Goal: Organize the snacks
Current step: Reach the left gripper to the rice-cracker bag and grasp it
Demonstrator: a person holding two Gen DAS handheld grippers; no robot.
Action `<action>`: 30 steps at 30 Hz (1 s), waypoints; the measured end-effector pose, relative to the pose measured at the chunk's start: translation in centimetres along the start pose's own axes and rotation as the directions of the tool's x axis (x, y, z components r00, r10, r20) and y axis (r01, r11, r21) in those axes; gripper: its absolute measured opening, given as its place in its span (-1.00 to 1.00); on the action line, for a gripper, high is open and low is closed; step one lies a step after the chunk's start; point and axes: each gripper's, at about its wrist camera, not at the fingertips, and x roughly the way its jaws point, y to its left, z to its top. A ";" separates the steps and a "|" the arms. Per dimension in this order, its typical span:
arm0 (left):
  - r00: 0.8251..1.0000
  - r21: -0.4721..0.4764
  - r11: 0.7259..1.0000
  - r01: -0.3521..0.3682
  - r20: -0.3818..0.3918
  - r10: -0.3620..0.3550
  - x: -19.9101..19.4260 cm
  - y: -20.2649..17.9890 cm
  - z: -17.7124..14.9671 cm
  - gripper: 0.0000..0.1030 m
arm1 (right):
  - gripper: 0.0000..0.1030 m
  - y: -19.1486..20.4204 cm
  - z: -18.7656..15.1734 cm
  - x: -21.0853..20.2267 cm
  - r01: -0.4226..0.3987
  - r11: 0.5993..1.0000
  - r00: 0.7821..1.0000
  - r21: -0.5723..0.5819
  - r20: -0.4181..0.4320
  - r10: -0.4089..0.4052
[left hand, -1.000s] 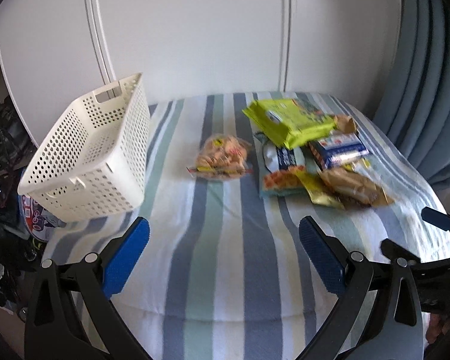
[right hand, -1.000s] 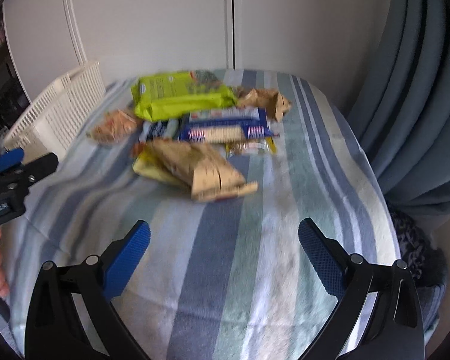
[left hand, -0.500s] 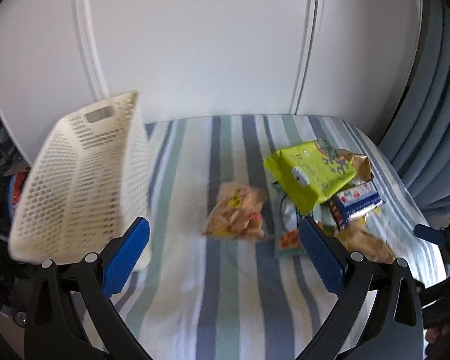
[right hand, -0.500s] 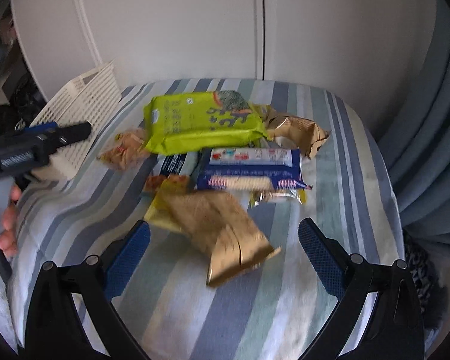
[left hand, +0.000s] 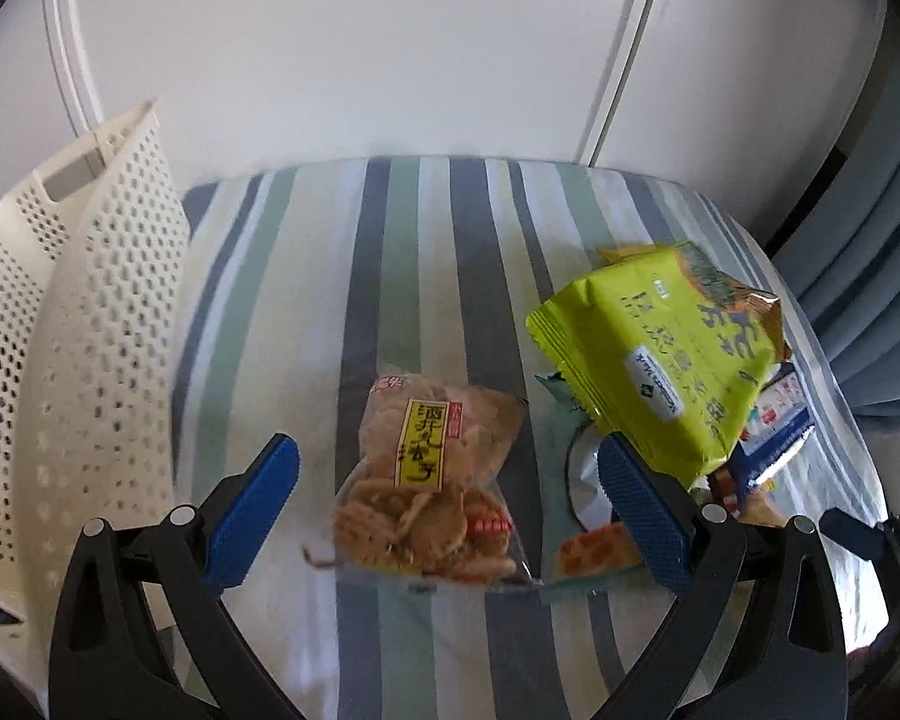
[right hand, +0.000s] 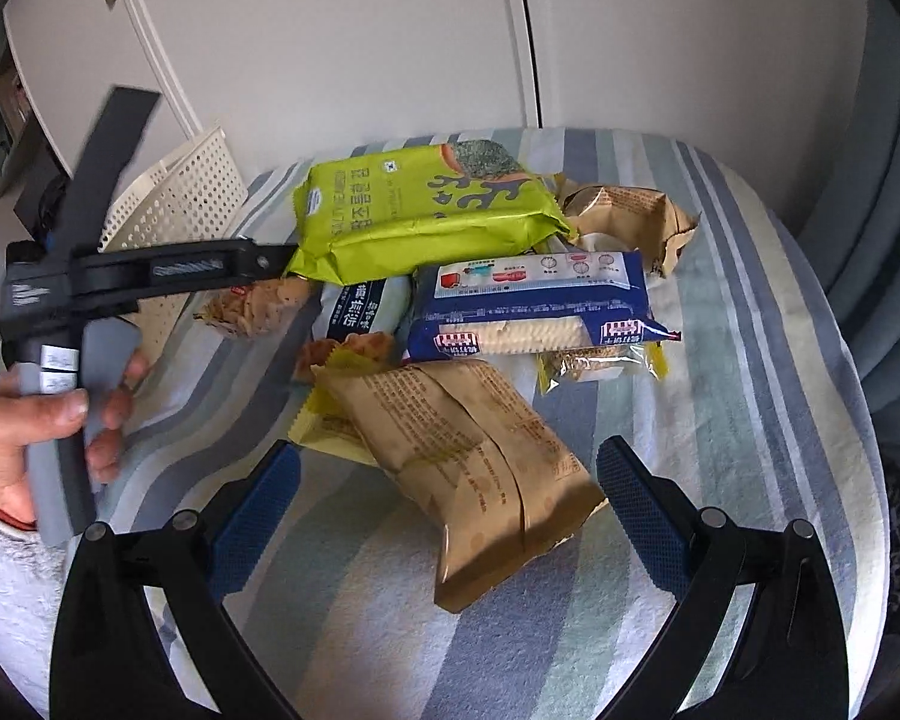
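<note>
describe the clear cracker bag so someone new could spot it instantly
On the striped cloth, between the white perforated basket and the snack pile, lies the clear cracker bag alone. It is transparent, showing round brown crackers, with a yellow label.

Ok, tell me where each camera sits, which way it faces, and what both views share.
Left wrist: on the left gripper, open, facing down along its fingers at the cracker bag on the striped cloth.
Right wrist: on the right gripper, open, facing the brown packet; the left hand shows holding its tool.
Shared: the green packet, white basket, cracker bag, cloth.
</note>
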 end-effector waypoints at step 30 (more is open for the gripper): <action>0.980 0.011 1.000 0.011 0.200 -0.013 -5.2 1.6 -0.3 0.15 | 0.91 -1.8 -0.6 -0.3 -0.089 0.993 0.996 0.083 0.019 0.088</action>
